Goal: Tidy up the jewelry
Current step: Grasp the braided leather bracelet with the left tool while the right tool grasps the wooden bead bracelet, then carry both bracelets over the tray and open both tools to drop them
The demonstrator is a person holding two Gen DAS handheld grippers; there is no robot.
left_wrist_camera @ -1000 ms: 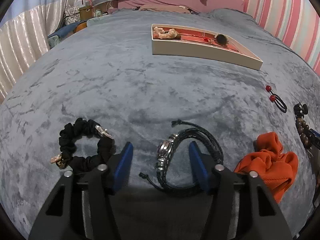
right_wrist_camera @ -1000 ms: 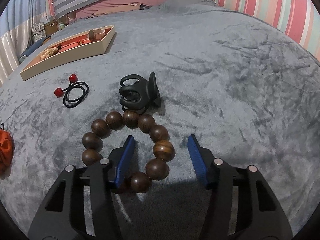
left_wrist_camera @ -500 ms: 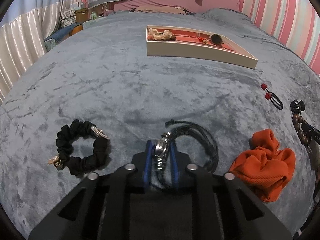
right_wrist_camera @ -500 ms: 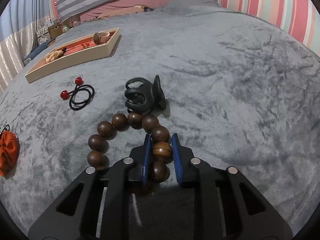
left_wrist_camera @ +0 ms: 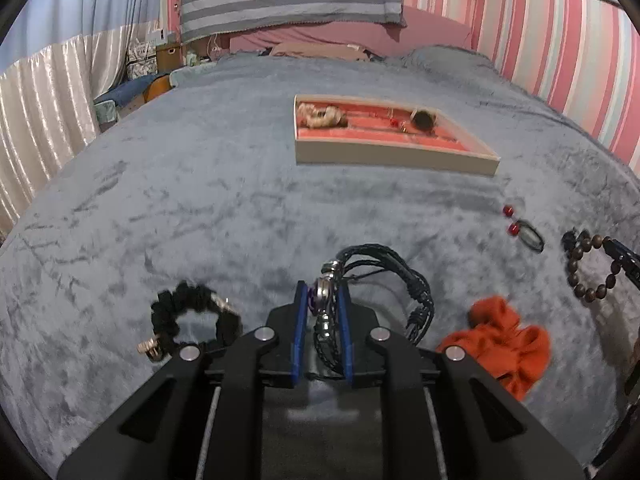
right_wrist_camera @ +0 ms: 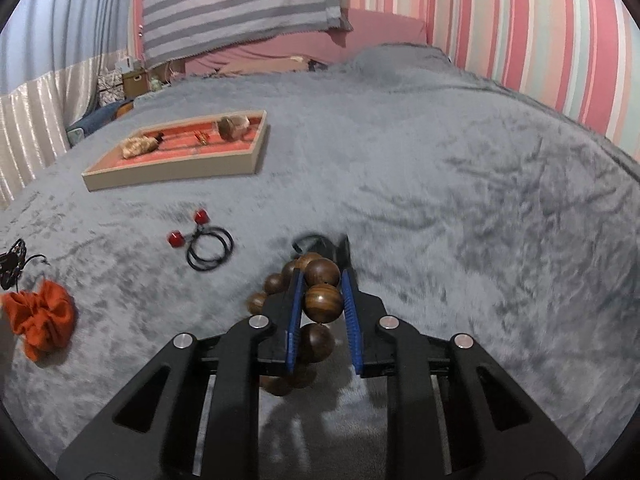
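My left gripper (left_wrist_camera: 323,292) is shut on a black braided cord bracelet (left_wrist_camera: 384,280) with metal beads and holds it lifted above the grey blanket. My right gripper (right_wrist_camera: 321,276) is shut on a brown wooden bead bracelet (right_wrist_camera: 323,300), lifted, with beads hanging below the fingers. That bracelet also shows at the right in the left wrist view (left_wrist_camera: 592,268). A beige tray with a red lining (left_wrist_camera: 392,158) lies farther back on the bed and holds a few items; it also shows in the right wrist view (right_wrist_camera: 176,172).
On the blanket lie a black scrunchie (left_wrist_camera: 192,316), an orange scrunchie (left_wrist_camera: 504,344), also seen in the right wrist view (right_wrist_camera: 42,320), a black hair tie with red beads (right_wrist_camera: 208,244) and a black claw clip (right_wrist_camera: 316,242) behind my right fingers. Striped pillows and pink walls stand behind.
Both grippers went from open to shut on their bracelets, then lifted them off the blanket. The camera views have risen and tilted up.
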